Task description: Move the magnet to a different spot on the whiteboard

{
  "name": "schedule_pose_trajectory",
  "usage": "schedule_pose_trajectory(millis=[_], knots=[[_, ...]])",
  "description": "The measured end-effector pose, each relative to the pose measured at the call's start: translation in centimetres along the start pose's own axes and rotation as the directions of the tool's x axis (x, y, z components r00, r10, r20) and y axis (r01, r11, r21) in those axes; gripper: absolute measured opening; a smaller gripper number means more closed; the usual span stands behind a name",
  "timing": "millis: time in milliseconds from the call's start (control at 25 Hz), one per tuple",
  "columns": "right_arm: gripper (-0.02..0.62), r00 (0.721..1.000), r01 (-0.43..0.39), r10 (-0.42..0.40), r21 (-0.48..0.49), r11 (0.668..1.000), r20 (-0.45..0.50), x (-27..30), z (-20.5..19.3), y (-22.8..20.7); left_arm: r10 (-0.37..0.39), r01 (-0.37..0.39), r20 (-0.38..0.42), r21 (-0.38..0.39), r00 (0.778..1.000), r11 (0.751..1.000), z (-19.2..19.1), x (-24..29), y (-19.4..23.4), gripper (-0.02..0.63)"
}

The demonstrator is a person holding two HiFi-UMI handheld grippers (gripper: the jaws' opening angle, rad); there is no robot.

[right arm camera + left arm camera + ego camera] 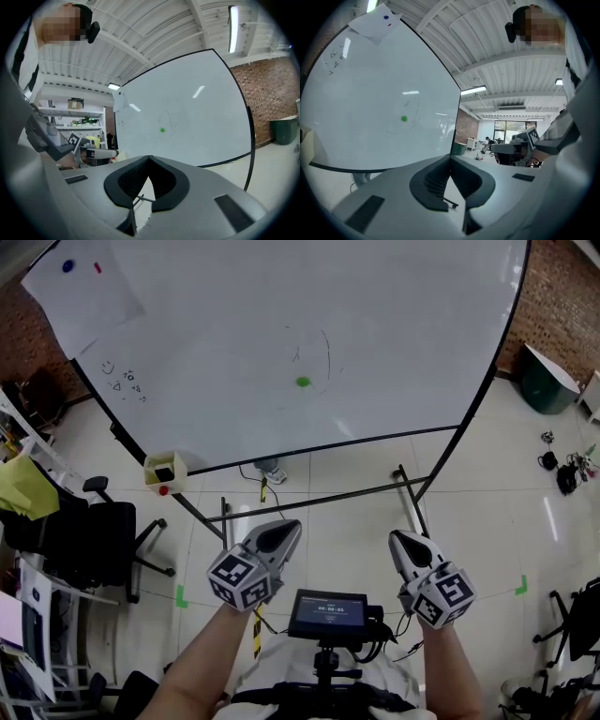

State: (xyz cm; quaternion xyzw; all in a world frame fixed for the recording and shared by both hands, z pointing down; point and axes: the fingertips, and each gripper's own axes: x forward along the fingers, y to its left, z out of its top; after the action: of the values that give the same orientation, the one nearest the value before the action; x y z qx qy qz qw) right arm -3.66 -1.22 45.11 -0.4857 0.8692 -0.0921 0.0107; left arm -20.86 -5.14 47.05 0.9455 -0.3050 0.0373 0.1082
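A small green magnet point(302, 382) sticks near the middle of the large whiteboard point(394, 343), beside faint pen marks. It also shows as a green dot in the left gripper view, magnet point(404, 119), and in the right gripper view, magnet point(162, 130). My left gripper point(289, 529) and right gripper point(397, 538) hang side by side well short of the board, over the floor. Both have their jaws shut with nothing between them. The tips meet in the left gripper view, left gripper point(450, 158), and in the right gripper view, right gripper point(149, 158).
A sheet of paper point(82, 287) with a blue and a red magnet hangs at the board's top left. A small tray box point(164, 472) sits at the board's lower left corner. The board's stand legs point(408, 498), an office chair point(108, 535) and a green bin point(546, 381) stand around.
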Motion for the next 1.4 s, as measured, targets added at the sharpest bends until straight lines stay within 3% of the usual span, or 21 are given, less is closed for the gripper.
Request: schedule_pose_trajectory(millis=[280,720,1040,1400], knots=[[0.028,1.0,0.009,-0.009,-0.004,1.0,-0.015,1.2,0.3,-0.2,0.007,-0.007,0.002,-0.021,1.0,1.0,-0.1,0.1,1.6,0.023],[0.028,0.993,-0.111,0.111,0.016,0.994,-0.03,6.4,-0.2,-0.9,0.111,-0.113,-0.032,-0.045,0.993,0.993,-1.1,0.0,4.5,0.023],[0.028,0.983,-0.185,0.186,0.016,0.983,-0.006,10.8,1.9,-4.1,0.16,-0.16,-0.038,-0.005,0.986,0.987,1.7,4.4,7.7,0.023],[0.028,0.978,-0.207,0.208,0.045,0.977,-0.012,14.8,2.6,-9.0,0.191,-0.191,-0.05,0.001,0.98,0.982,3.5,9.8,11.0,0.023]])
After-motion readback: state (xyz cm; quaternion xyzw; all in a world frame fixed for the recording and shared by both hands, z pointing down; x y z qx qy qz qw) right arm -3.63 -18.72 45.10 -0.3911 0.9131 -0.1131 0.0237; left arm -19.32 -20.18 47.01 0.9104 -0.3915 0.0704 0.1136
